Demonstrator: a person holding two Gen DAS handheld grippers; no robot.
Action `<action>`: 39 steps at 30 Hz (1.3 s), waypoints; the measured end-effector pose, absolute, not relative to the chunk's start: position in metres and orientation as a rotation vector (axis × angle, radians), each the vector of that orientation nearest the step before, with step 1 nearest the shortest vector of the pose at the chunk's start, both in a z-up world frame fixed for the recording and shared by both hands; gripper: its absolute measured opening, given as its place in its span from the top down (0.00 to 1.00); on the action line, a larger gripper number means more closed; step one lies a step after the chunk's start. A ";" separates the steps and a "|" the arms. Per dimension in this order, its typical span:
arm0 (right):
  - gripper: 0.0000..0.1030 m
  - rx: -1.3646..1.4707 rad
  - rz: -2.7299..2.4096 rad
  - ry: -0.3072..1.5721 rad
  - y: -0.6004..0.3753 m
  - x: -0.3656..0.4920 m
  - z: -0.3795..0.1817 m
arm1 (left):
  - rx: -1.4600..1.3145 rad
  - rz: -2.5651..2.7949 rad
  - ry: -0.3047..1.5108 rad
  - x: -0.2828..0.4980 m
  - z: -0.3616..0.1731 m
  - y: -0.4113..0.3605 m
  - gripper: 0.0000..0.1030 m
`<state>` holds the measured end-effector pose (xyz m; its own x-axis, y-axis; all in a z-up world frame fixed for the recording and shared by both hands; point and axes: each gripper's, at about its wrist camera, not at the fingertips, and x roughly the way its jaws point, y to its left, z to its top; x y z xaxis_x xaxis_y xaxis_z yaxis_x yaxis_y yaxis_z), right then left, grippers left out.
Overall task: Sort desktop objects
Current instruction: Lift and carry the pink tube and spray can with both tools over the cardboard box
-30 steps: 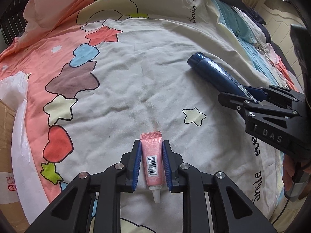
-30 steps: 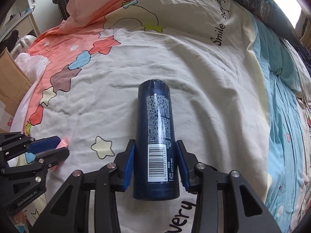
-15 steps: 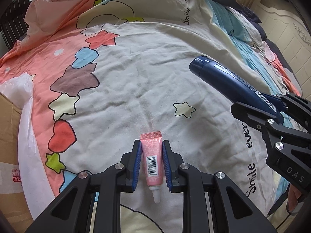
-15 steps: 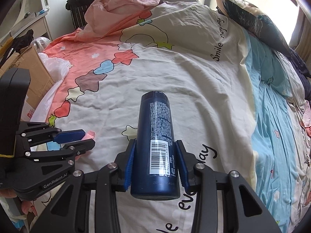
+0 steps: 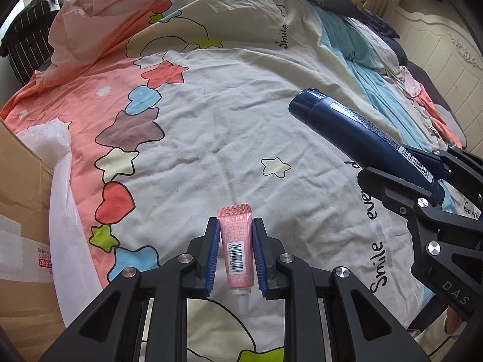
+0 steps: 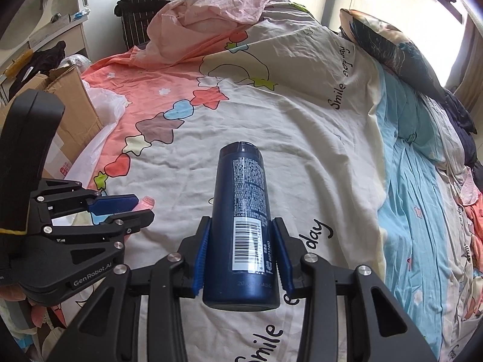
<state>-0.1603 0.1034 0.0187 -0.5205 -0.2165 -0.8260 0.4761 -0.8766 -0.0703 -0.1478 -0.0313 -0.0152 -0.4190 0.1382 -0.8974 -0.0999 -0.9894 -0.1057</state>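
Clamping a small pink tube [image 5: 236, 247], cap toward the camera, left gripper [image 5: 235, 232] hangs above the bedspread [image 5: 211, 138]; right gripper [image 6: 240, 235] clamped on a dark blue bottle [image 6: 241, 208], likewise raised; cardboard box [image 6: 72, 111] at the bed's left edge

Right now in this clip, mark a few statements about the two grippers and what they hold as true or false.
1. The left gripper is shut on a pink tube. True.
2. The right gripper is open with nothing in it. False: it is shut on a dark blue bottle.
3. The pink tube's nozzle points away from the camera. False: it points back toward it.
4. A cardboard box sits beside the bedsheet. True.
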 end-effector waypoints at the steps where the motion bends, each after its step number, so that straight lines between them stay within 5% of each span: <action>1: 0.65 1.239 -2.404 0.408 0.102 -0.158 0.022 | -1.604 2.534 -0.051 -0.146 -0.013 -0.031 0.79; 39: 0.64 0.942 -2.411 0.489 0.046 -0.047 0.119 | -1.377 2.798 -0.005 -0.037 0.103 -0.080 0.79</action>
